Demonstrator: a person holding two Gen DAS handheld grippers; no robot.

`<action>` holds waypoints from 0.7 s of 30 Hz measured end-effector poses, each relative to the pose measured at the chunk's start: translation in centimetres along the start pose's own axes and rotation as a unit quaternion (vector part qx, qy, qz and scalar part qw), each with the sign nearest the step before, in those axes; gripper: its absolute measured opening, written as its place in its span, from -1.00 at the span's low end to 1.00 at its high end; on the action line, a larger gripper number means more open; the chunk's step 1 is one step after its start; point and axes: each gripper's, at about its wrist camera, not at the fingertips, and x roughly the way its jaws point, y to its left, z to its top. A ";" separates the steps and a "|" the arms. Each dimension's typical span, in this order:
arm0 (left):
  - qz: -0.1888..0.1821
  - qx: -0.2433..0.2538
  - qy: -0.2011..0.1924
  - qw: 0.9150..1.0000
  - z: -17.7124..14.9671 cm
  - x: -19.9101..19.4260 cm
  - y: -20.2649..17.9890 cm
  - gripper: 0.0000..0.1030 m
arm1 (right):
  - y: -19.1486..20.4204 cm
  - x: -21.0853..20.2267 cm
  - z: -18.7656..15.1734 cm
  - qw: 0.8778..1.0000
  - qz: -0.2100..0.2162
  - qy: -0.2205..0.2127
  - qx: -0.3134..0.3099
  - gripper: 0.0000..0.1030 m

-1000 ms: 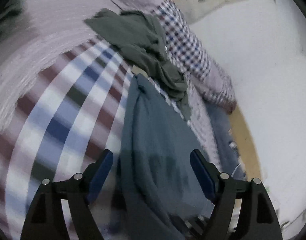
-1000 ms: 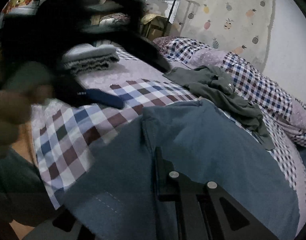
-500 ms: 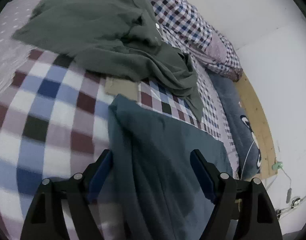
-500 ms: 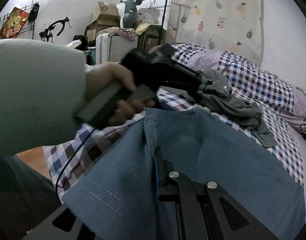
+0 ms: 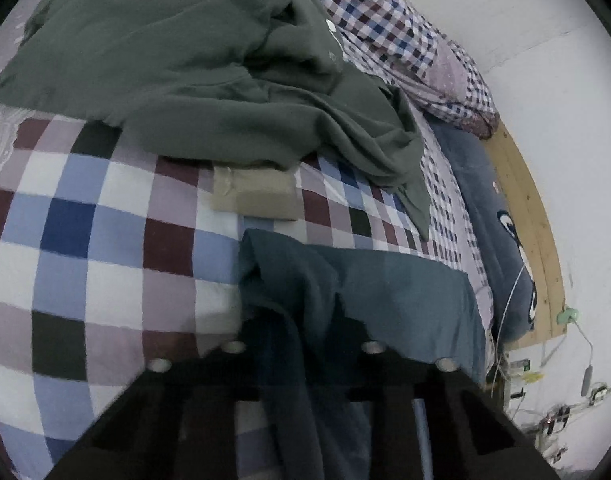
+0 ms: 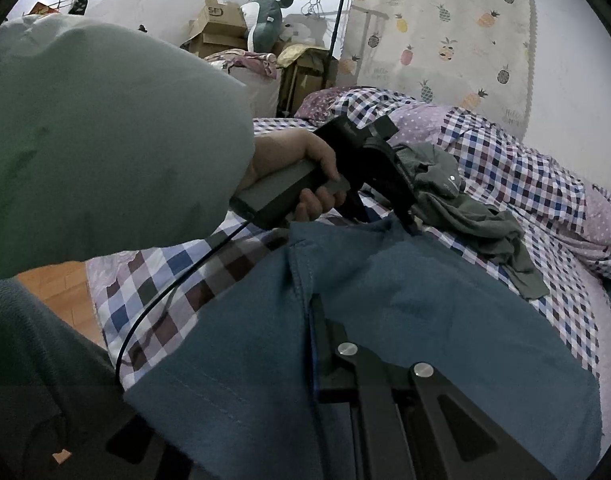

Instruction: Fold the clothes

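A blue-teal garment (image 5: 393, 300) lies on the checked bedspread (image 5: 85, 240). My left gripper (image 5: 301, 344) is shut on a bunched fold of it near its far edge; the right wrist view shows that gripper (image 6: 401, 216) pinching the cloth. My right gripper (image 6: 317, 332) is shut on the near part of the same garment (image 6: 405, 320), cloth draped over one finger. A dark green garment (image 5: 209, 60) lies crumpled further up the bed and shows in the right wrist view (image 6: 465, 208).
A beige folded item (image 5: 257, 196) lies between the two garments. A checked quilt (image 5: 405, 40) and a blue pillow (image 5: 493, 240) lie by the white wall. Boxes and a clothes rack (image 6: 265, 40) stand beyond the bed. Wooden floor (image 6: 53, 292) at left.
My left gripper moved forward over the blue garment and closed on a fold of it; it was open before. The right gripper stayed shut on the garment.
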 end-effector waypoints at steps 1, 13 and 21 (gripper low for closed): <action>0.003 0.000 -0.014 1.000 -0.2 -0.4 -0.3 -0.73 | 0.0 0.0 0.0 1.000 -0.001 0.000 -0.001 -0.92; 0.005 -0.007 -0.136 0.991 -3.3 -11.6 -4.6 -0.84 | 1.4 -4.0 2.2 0.999 0.031 -0.039 0.014 -0.93; 0.043 0.005 -0.121 0.992 -3.5 -10.9 -9.6 -0.83 | 1.8 -3.4 0.8 0.997 0.025 -0.034 0.058 -0.93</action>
